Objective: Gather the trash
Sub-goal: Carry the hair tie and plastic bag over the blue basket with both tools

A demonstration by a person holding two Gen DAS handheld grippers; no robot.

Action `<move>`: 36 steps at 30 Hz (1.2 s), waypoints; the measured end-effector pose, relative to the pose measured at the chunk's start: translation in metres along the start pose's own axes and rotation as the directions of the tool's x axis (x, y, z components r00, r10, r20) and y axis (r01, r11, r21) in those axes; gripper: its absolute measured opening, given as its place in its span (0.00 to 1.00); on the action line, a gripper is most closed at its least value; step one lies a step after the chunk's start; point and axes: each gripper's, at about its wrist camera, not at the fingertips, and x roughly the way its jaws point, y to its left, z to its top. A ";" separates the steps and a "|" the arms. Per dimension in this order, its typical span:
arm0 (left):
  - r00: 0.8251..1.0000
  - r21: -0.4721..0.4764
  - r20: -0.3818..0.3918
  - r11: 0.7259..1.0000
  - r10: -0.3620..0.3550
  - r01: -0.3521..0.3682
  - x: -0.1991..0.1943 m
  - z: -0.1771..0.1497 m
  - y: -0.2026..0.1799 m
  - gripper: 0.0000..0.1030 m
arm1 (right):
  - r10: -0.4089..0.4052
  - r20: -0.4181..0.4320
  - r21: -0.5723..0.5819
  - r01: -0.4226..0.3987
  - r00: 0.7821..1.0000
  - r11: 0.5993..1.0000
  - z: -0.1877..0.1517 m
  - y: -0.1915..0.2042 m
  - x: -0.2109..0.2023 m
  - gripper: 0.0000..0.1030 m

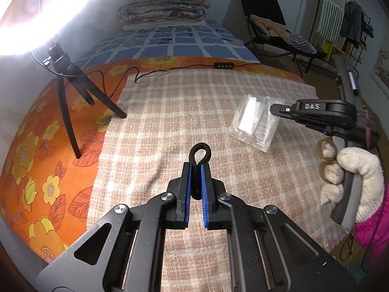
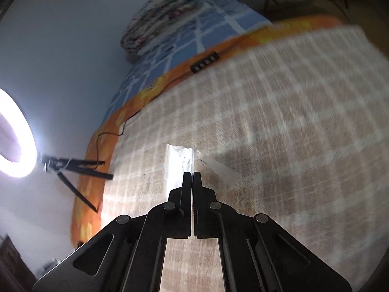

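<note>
My left gripper (image 1: 197,166) is shut on a black elastic loop (image 1: 199,154), which sticks up past the blue pads above the checked blanket (image 1: 170,102). To the right, a gloved hand (image 1: 355,168) holds my right gripper (image 1: 273,109). Its tip is closed on the edge of a clear plastic package (image 1: 254,123) that hangs tilted just above the blanket. In the blurred right wrist view, the right gripper (image 2: 192,174) has its jaws together on the thin edge of that clear plastic package (image 2: 177,165).
A ring light on a black tripod (image 1: 70,92) stands at the left on the orange flowered sheet. Its cable and remote (image 1: 223,65) run along the blanket's far edge. A folded quilt (image 1: 163,4) lies at the head of the bed. A chair with clothes (image 1: 274,31) stands at the far right.
</note>
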 end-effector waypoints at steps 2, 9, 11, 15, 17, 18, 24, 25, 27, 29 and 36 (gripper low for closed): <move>1.000 0.002 0.004 1.000 0.001 -0.001 -0.005 -0.002 -0.001 0.05 | -0.009 0.007 -0.055 0.009 1.000 0.998 -0.003 0.009 -0.011 0.00; 0.999 0.036 0.036 0.999 -0.004 0.002 -0.036 -0.020 -0.014 0.05 | -0.012 0.028 -0.179 0.016 1.000 0.984 -0.022 0.027 -0.061 0.00; 0.999 0.054 0.042 0.999 -0.009 0.007 -0.046 -0.029 -0.021 0.05 | -0.004 0.027 -0.194 0.009 1.000 0.981 -0.029 0.030 -0.074 0.00; 0.999 0.092 0.048 0.996 -0.022 0.017 -0.063 -0.048 -0.034 0.05 | 0.017 0.025 -0.227 -0.011 1.000 0.974 -0.046 0.033 -0.102 0.00; 0.998 0.112 0.050 0.993 -0.032 0.026 -0.072 -0.060 -0.043 0.05 | 0.019 0.021 -0.249 -0.013 1.000 0.968 -0.058 0.035 -0.117 0.00; 0.998 0.118 0.050 0.992 -0.039 0.033 -0.076 -0.065 -0.047 0.05 | 0.023 0.018 -0.258 -0.017 1.000 0.966 -0.065 0.036 -0.124 0.00; 0.995 0.148 0.031 0.985 -0.093 0.087 -0.095 -0.099 -0.073 0.05 | 0.024 0.012 -0.298 -0.019 1.000 0.954 -0.104 0.033 -0.161 0.00; 0.995 0.152 0.027 0.984 -0.101 0.096 -0.097 -0.104 -0.078 0.05 | 0.022 0.007 -0.305 -0.019 1.000 0.952 -0.111 0.032 -0.166 0.00; 0.993 0.159 0.015 0.981 -0.114 0.111 -0.100 -0.115 -0.084 0.05 | 0.009 0.005 -0.325 -0.007 1.000 0.946 -0.126 0.029 -0.176 0.00; 0.992 0.160 -0.006 0.979 -0.129 0.129 -0.100 -0.129 -0.091 0.05 | 0.002 0.001 -0.335 -0.002 1.000 0.942 -0.139 0.027 -0.185 0.00; 0.985 0.173 -0.082 0.972 -0.150 0.162 -0.092 -0.175 -0.105 0.05 | -0.054 -0.026 -0.377 0.040 0.998 0.925 -0.190 0.007 -0.204 0.00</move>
